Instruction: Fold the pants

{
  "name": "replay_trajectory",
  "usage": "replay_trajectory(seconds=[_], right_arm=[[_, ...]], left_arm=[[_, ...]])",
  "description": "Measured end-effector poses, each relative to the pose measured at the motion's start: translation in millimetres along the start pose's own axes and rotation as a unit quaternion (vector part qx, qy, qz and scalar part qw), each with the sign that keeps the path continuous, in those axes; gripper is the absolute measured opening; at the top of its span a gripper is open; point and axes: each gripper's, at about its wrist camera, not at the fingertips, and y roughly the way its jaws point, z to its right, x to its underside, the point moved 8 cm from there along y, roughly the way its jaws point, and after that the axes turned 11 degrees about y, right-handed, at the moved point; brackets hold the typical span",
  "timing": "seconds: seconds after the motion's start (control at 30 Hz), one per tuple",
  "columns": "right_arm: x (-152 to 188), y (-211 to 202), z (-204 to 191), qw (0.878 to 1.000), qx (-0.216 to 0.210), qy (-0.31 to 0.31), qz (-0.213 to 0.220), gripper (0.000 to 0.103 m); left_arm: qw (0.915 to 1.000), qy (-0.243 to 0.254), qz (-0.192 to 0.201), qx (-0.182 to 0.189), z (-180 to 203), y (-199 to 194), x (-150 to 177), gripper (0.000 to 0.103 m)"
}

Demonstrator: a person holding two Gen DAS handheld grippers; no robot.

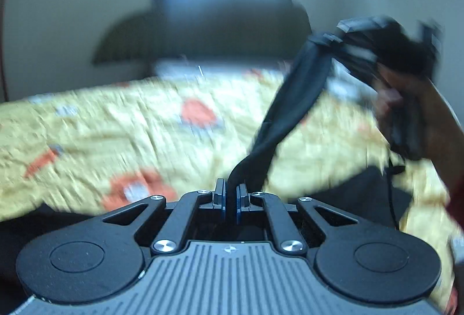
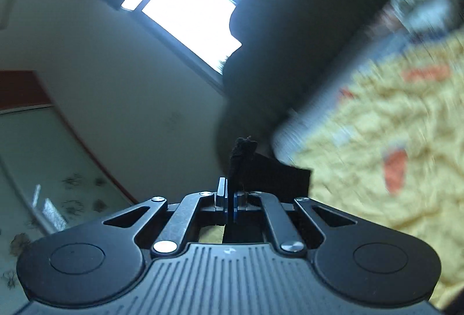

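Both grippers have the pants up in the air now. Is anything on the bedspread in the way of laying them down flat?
Nothing visible. The pants stretch between the left gripper and right gripper, both shut on fabric. The yellow bedspread below looks bare, though the frames are blurred.

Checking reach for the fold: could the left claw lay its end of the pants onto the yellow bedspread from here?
Probably yes: the left claw is shut on the pants, and the yellow bedspread lies open ahead, nothing between.

I see dark navy, almost black pants (image 1: 285,100) strung over a yellow bedspread (image 1: 116,126) patterned with orange-red and grey-blue patches. My black tongs (image 1: 230,196) carry blue pads (image 1: 221,199). The wall (image 2: 72,25) looks pale grey-green.
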Motion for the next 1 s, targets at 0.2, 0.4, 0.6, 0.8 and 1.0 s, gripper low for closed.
replay_trajectory(seconds=[0.2,0.4,0.6,0.8,1.0], right_arm=[[7.9,-69.3,42.7,0.988,0.150,-0.046,0.009,0.003],[34.1,-114.5,115.1,0.967,0.255,-0.003,-0.006,0.004],[22.7,-142.3,80.3,0.962,0.262,-0.072,0.016,0.004],[50.5,-154.3,136.2,0.934,0.347,-0.072,-0.038,0.004],[55.7,-156.1,142.7,0.925,0.366,-0.072,-0.071,0.011]], left_arm=[[0.9947,0.060,-0.052,0.066,27.5,2.1,19.3,0.008],[0.9852,0.123,-0.071,0.096,68.2,2.2,49.3,0.009],[0.9846,0.112,-0.071,0.114,63.0,-3.2,39.7,0.009],[0.9738,0.152,-0.119,0.121,87.5,4.5,79.4,0.009],[0.9717,0.141,-0.132,0.136,82.5,5.7,78.2,0.009]])
